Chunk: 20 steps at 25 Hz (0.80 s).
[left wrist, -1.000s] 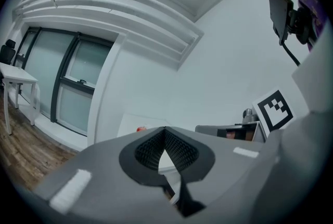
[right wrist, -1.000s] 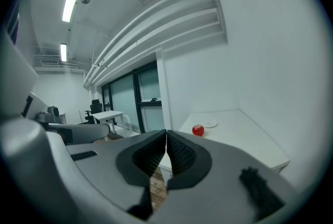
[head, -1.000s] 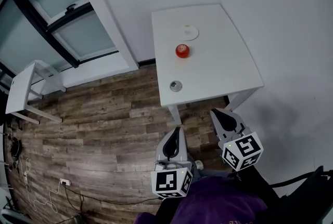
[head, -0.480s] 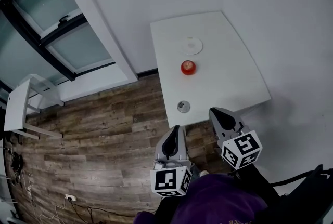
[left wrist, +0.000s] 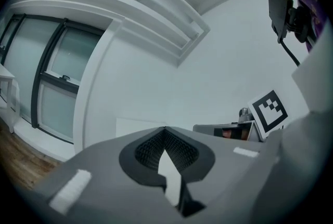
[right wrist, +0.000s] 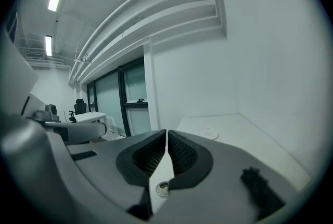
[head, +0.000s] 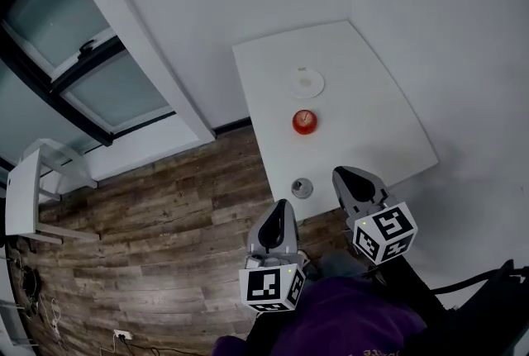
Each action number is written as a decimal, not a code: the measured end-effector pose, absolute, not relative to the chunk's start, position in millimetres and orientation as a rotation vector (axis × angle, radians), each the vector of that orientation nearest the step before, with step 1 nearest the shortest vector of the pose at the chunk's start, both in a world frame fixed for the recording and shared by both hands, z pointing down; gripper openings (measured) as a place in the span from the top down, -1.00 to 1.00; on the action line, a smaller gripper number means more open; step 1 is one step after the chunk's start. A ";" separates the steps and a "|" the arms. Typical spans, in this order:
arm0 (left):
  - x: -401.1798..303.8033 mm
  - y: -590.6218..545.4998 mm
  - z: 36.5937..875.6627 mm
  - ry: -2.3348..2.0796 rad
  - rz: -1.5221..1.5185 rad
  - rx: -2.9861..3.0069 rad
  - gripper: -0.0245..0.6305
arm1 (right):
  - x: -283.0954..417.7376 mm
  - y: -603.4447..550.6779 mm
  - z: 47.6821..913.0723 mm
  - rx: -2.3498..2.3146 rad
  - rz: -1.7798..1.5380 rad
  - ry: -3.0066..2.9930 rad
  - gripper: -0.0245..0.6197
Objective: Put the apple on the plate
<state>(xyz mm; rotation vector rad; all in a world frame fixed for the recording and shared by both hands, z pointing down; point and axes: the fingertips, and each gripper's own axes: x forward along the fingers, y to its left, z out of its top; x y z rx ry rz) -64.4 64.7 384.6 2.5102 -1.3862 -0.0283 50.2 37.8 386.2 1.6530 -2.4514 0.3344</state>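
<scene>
A red apple (head: 303, 121) sits near the middle of the small white table (head: 372, 115). Beyond it, toward the wall, lies a small white plate (head: 307, 83), also seen in the right gripper view as a pale disc (right wrist: 208, 133). My left gripper (head: 278, 223) hangs over the wooden floor just short of the table's near edge, jaws shut with nothing in them. My right gripper (head: 350, 178) is over the table's near edge, jaws also shut and empty. Both grippers are well short of the apple.
A small round metal cup (head: 302, 187) stands at the table's near left corner, between the two grippers. White walls close the table on its far and right sides. A glass partition (head: 74, 57) and a second white table (head: 21, 189) lie to the left over the wood floor.
The view has shifted toward the table: the table, apple and metal cup have slid down the frame, closer to the grippers. Both grippers stay shut and empty.
</scene>
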 end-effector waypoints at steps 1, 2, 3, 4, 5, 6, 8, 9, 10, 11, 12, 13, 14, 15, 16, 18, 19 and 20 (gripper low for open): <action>-64.9 60.2 385.4 -1.379 -0.029 2.509 0.90 | 49.9 33.9 386.9 1.653 0.335 -2.445 0.89; -64.9 56.0 386.2 -1.371 -0.030 2.507 0.90 | 50.0 30.1 387.9 1.653 0.337 -2.437 0.89; -64.4 52.4 387.4 -1.363 -0.030 2.505 0.90 | 50.5 26.5 389.3 1.652 0.339 -2.428 0.89; -63.7 49.3 388.7 -1.355 -0.029 2.504 0.90 | 51.3 23.1 390.8 1.652 0.342 -2.420 0.89; -63.0 46.3 390.3 -1.349 -0.026 2.502 0.90 | 52.3 19.6 392.6 1.652 0.345 -2.411 0.89; -62.5 43.4 392.0 -1.346 -0.024 2.498 0.90 | 53.5 15.7 394.8 1.650 0.349 -2.401 0.89; -61.8 37.2 394.9 -1.347 -0.022 2.486 0.91 | 56.5 6.4 399.7 1.644 0.355 -2.380 0.89; -61.5 33.9 395.9 -1.350 -0.021 2.481 0.90 | 58.3 1.2 401.8 1.641 0.357 -2.371 0.89; -61.1 30.2 396.7 -1.355 -0.021 2.475 0.90 | 60.2 -4.5 403.7 1.637 0.357 -2.365 0.89; -60.9 25.8 397.5 -1.362 -0.021 2.469 0.90 | 62.1 -10.8 405.5 1.632 0.357 -2.362 0.89; -60.8 20.5 398.5 -1.371 -0.021 2.461 0.90 | 63.9 -17.7 407.4 1.626 0.358 -2.359 0.89; -60.7 14.6 399.3 -1.381 -0.021 2.451 0.90 | 65.6 -25.1 409.3 1.617 0.360 -2.356 0.89; -60.5 8.3 400.0 -1.391 -0.021 2.440 0.90 | 67.2 -32.6 411.4 1.607 0.364 -2.353 0.89; -60.1 2.2 400.4 -1.399 -0.022 2.431 0.90 | 68.5 -40.0 413.6 1.595 0.369 -2.352 0.89; -59.2 -4.0 400.4 -1.407 -0.023 2.425 0.90 | 69.7 -47.4 415.7 1.582 0.373 -2.351 0.89; -56.6 -17.2 400.2 -1.419 -0.024 2.420 0.90 | 71.6 -63.7 419.6 1.558 0.373 -2.352 0.88; -55.0 -23.4 400.5 -1.424 -0.023 2.417 0.90 | 72.0 -71.7 421.7 1.544 0.374 -2.356 0.88; -53.5 -28.9 401.1 -1.428 -0.020 2.413 0.90 | 71.9 -79.0 424.0 1.528 0.379 -2.361 0.88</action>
